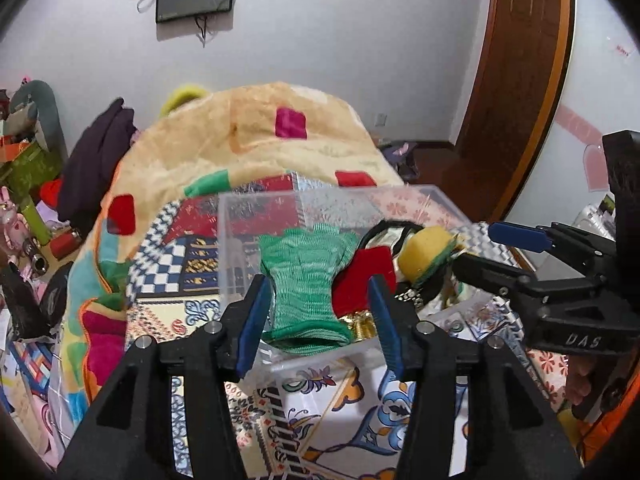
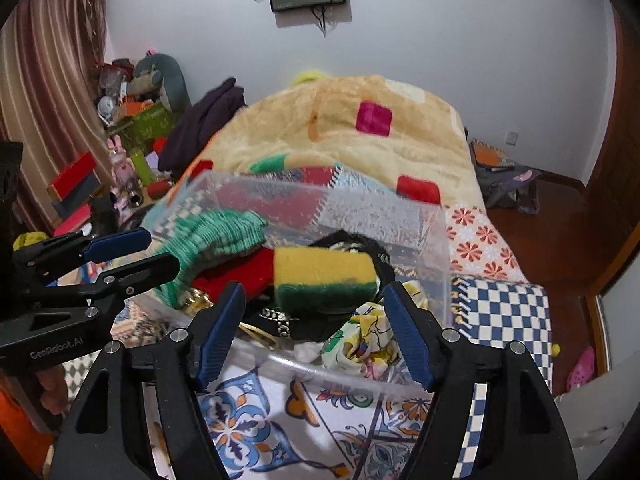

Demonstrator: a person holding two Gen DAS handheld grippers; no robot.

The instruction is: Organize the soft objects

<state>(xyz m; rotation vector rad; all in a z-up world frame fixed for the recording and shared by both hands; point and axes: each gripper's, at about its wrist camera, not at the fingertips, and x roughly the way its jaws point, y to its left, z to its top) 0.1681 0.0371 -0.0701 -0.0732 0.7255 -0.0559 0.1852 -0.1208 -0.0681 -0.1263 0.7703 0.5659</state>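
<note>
While both hover over the clear bin [image 2: 432,240], left gripper [image 1: 318,322] and right gripper [image 2: 314,330] gape apart.

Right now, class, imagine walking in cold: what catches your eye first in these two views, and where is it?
First, the clear plastic bin on the patterned bedspread, heaped with soft things. On top lie a green knit glove at the left and a yellow-and-green sponge at the centre, over a red cloth. Both hand-held grippers, left and right, are open.
</note>
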